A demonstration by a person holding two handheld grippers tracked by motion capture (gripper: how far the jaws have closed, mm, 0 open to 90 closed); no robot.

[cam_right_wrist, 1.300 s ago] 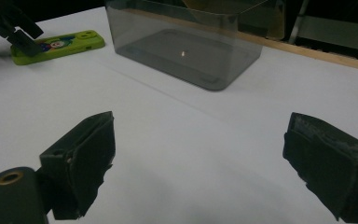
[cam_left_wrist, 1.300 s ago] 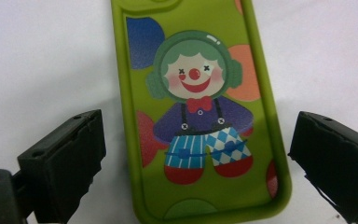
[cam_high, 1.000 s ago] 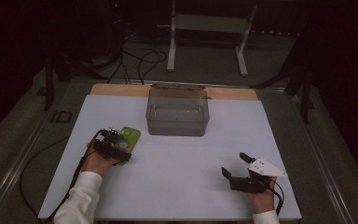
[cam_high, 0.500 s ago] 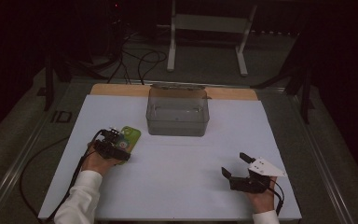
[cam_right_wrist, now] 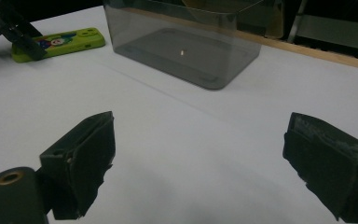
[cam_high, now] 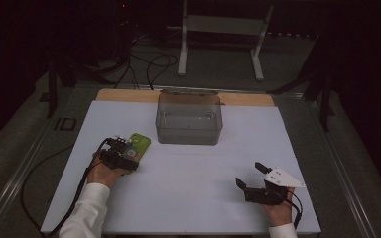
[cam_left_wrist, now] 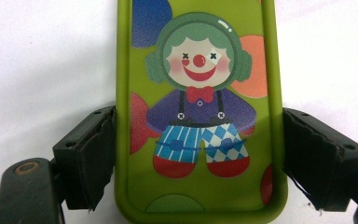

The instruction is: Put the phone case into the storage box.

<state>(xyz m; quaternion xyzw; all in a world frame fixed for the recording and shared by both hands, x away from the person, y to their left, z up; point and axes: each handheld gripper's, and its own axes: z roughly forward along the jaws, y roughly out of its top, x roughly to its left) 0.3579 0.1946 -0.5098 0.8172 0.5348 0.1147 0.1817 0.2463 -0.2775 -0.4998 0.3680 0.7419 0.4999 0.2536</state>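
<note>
A lime-green phone case (cam_left_wrist: 198,93) printed with a clown lies flat on the white tabletop at the left (cam_high: 141,143). My left gripper (cam_left_wrist: 198,158) straddles its near end. Its jaws have just been closing, and both pads (cam_left_wrist: 95,154) now rest against the case's long sides. From above, that gripper (cam_high: 127,150) sits in the person's left hand. At the front right my right gripper (cam_high: 248,174) stands open above bare table, nothing between its jaws (cam_right_wrist: 198,158). The right gripper view also shows the case (cam_right_wrist: 60,41) and the left gripper (cam_right_wrist: 23,39) far off.
A clear smoky plastic bin (cam_high: 189,121) stands at the back middle of the white board (cam_high: 193,198), seen close ahead in the right gripper view (cam_right_wrist: 186,46). A wooden strip (cam_high: 124,95) runs along the far edge. Cables and a metal stand lie beyond.
</note>
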